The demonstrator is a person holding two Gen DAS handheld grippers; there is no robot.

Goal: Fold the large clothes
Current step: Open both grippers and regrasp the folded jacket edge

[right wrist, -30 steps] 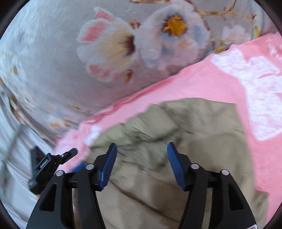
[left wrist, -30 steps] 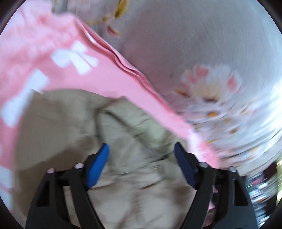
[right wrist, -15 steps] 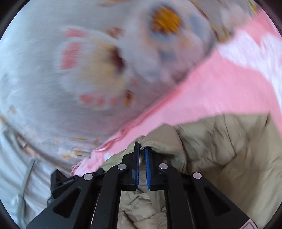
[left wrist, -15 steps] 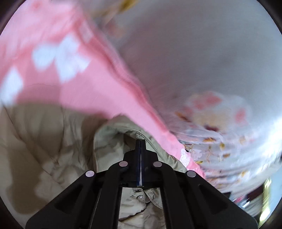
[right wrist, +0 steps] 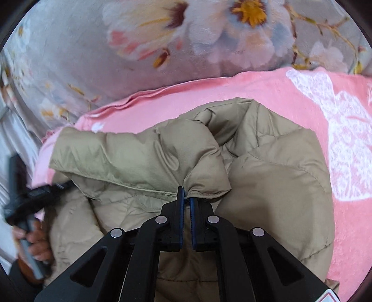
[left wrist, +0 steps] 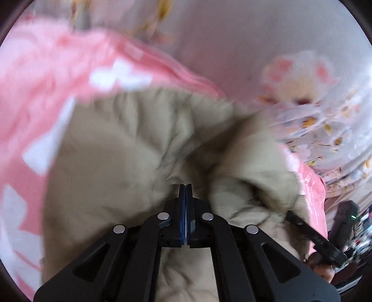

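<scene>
Fold under way, not finished: my right tongs are clenched on a hem of the tan puffer jacket, my left tongs pinched into its bulk. The jacket lies rumpled on the pink blanket, over the floral bedspread. Nothing obstructs, though the padding is bulky

A pink blanket with white printed figures spans the middle and right of the right wrist frame and the left of the left wrist frame. A grey floral bedcover fills the upper frame, pink-and-white blossoms with yellow centres.
</scene>
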